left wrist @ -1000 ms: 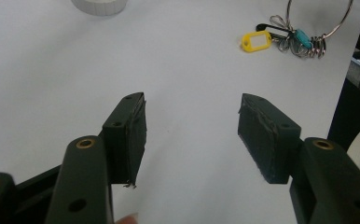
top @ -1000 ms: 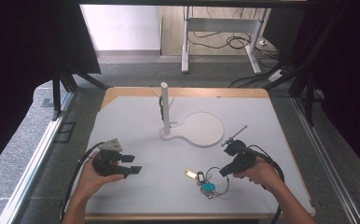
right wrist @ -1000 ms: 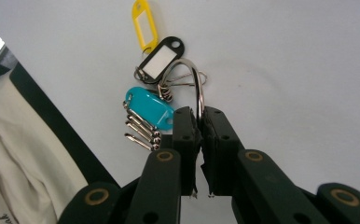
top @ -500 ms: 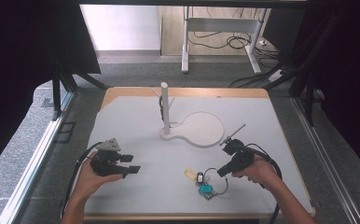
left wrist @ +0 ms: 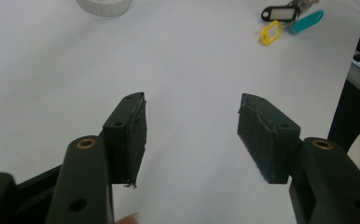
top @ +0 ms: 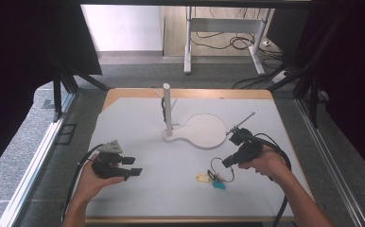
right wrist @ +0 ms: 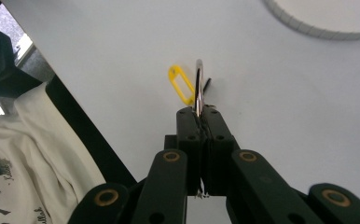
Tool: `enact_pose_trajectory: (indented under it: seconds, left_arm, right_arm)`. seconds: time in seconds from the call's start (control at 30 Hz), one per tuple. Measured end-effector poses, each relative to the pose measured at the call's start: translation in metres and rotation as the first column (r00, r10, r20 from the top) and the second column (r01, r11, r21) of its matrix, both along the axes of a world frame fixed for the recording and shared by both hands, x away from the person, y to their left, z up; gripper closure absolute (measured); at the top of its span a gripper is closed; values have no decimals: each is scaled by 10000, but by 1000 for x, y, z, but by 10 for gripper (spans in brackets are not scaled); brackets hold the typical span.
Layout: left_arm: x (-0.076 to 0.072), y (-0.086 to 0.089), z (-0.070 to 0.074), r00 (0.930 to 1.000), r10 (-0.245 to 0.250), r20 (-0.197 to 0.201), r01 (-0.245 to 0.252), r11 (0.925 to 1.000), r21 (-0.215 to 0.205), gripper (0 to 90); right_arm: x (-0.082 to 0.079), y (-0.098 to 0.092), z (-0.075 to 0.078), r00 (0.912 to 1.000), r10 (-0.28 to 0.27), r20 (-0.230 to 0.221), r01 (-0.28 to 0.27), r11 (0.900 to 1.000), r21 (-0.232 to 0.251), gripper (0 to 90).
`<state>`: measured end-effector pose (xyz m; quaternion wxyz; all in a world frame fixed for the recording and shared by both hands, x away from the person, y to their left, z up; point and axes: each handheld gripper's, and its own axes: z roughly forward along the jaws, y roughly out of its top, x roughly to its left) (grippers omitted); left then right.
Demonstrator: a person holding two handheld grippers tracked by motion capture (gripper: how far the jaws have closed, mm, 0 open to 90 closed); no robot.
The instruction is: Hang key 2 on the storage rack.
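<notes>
Left hand-held gripper rests low on the white bench, jaws apart with nothing between them. Right hand-held gripper is clamped on the metal key ring; the right gripper view shows the yellow tag hanging, while the high view adds the teal tag on the bench, near the front edge.

A fixed camera looks down on the white desk; both gripper cameras skim it closely, sharing the yellow plastic key tag.

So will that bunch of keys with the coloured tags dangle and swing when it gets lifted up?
Probably yes. The right gripper pinches only the thin metal key ring, so the yellow tag and teal tag should hang loose and sway. It looks small and light. The smooth ring might slip between the pads.
</notes>
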<state>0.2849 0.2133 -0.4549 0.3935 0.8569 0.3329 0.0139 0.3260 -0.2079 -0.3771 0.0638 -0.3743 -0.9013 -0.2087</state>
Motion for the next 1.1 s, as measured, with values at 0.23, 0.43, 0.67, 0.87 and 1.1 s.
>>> enact_pose_trajectory:
  seconds: [0.23, 0.43, 0.67, 0.87, 1.1]
  left_arm:
    - [-1, 0, 0, 10000, 68, -47, -69, 10000, -71, 429]
    - [0, 0, -1, 10000, 59, -52, -59, 10000, -73, 429]
    - [0, 0, -1, 10000, 49, -51, -50, 10000, -76, 429]
    - [0, -1, -1, 10000, 56, -59, -56, 10000, -56, 429]
    - [0, 0, -1, 10000, -2, -48, 2, 10000, -8, 429]
  right_arm:
    - [7, -2, 17, 9997, -169, 199, 166, 9998, 149, 882]
    - [13, -2, 26, 9991, -274, 333, 269, 9995, 151, 882]
    - [19, -2, 33, 9980, -419, 464, 406, 9988, 269, 882]
    - [24, 0, 41, 9970, -529, 569, 505, 9978, 427, 882]
    - [29, 2, 51, 9960, -567, 685, 532, 9972, 517, 882]
